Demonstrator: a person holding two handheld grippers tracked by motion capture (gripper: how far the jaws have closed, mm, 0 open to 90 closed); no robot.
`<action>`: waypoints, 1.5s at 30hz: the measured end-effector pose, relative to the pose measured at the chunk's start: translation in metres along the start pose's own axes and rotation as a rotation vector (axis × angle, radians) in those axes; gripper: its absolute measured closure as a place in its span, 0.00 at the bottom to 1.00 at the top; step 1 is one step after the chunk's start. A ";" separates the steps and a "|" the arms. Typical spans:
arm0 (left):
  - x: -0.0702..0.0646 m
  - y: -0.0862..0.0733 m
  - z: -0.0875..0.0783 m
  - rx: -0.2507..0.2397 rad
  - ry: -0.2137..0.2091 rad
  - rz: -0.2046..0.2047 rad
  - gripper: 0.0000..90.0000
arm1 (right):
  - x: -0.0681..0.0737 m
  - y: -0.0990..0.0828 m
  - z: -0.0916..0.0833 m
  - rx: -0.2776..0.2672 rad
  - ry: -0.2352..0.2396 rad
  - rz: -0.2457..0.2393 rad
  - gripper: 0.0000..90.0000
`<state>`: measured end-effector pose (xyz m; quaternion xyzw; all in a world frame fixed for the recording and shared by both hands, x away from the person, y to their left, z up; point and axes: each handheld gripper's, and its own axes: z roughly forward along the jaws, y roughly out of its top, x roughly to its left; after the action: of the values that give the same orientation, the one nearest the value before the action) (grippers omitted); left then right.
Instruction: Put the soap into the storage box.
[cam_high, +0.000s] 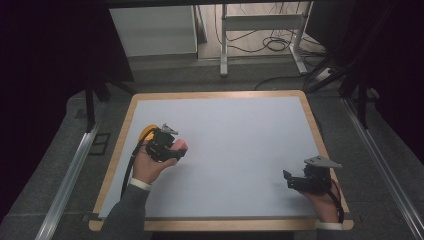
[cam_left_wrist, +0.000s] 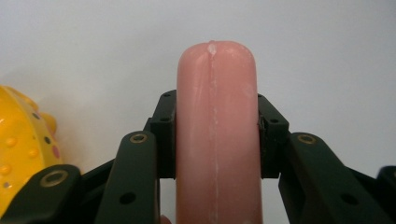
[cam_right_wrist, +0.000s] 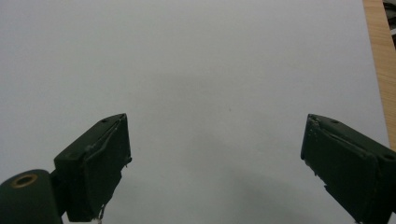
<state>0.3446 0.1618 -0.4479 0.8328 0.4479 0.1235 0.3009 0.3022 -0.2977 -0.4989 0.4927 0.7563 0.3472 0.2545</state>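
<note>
**benchguy:** One pink sausage (cam_left_wrist: 215, 135), that's what the left gripper (cam_left_wrist: 215, 140) has. Smooth, rounded tip, pale seam running down its length. Both jaws are pressed flat on its sides, so it's clamped tight. From the high view it sits over the left part of the white tabletop (cam_high: 235, 145), tip poking out past the hand.

**mira_k:** Anything near it?

**benchguy:** Yeah, a yellow toy (cam_left_wrist: 23, 144) with little coloured dots, just beside the left gripper, on the tabletop's left edge. Nothing between them. The right gripper (cam_right_wrist: 215, 163) is well apart at the lower right, jaws spread wide with only bare white surface between them.
</note>
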 end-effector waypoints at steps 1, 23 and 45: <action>0.001 0.000 -0.001 -0.002 0.003 -0.001 0.67 | 0.000 0.000 0.000 0.000 0.000 0.000 0.09; 0.016 0.007 -0.013 -0.022 0.051 -0.022 0.67 | -0.001 0.000 0.000 0.000 -0.002 -0.001 0.09; 0.032 0.009 -0.019 -0.024 0.086 -0.039 0.67 | -0.002 -0.001 0.000 0.000 -0.003 0.002 0.09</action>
<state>0.3598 0.1911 -0.4293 0.8141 0.4753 0.1586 0.2936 0.3025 -0.2999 -0.4993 0.4940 0.7553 0.3468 0.2554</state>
